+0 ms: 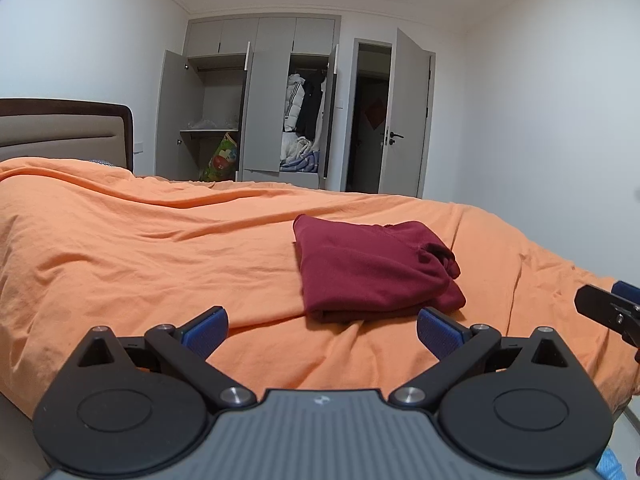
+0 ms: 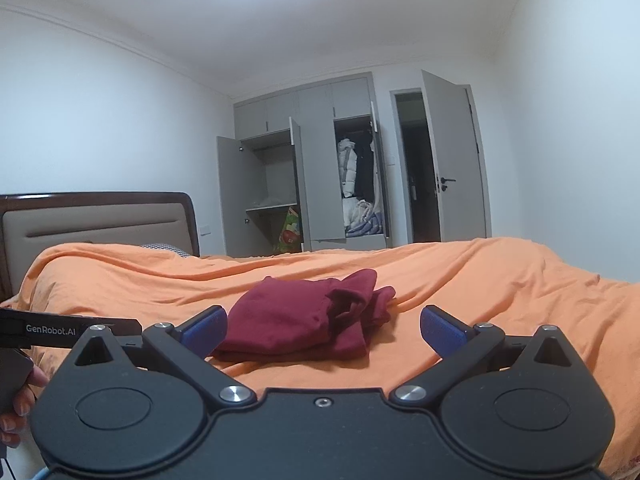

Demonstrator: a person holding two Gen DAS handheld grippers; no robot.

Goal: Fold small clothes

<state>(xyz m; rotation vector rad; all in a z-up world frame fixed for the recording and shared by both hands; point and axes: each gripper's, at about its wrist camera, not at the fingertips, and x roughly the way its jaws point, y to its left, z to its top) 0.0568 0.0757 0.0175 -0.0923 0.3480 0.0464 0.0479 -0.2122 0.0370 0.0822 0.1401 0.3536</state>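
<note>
A dark red garment [image 1: 372, 268] lies folded into a compact bundle on the orange bedspread [image 1: 140, 248], with a bunched sleeve or strap at its right end. My left gripper [image 1: 322, 332] hovers just short of it, open, with nothing between its blue pads [image 1: 204, 334]. In the right wrist view the same red garment [image 2: 304, 320] lies just beyond my right gripper [image 2: 323, 332], which is also open and empty. The right gripper's finger [image 1: 600, 306] shows at the left view's right edge, apart from the cloth.
The bed's headboard [image 2: 96, 220] stands at the left. A grey wardrobe [image 1: 260, 100] with open doors and hanging clothes is at the far wall, beside an open room door [image 1: 404, 120]. A person's hand [image 2: 20, 396] holds the left gripper handle.
</note>
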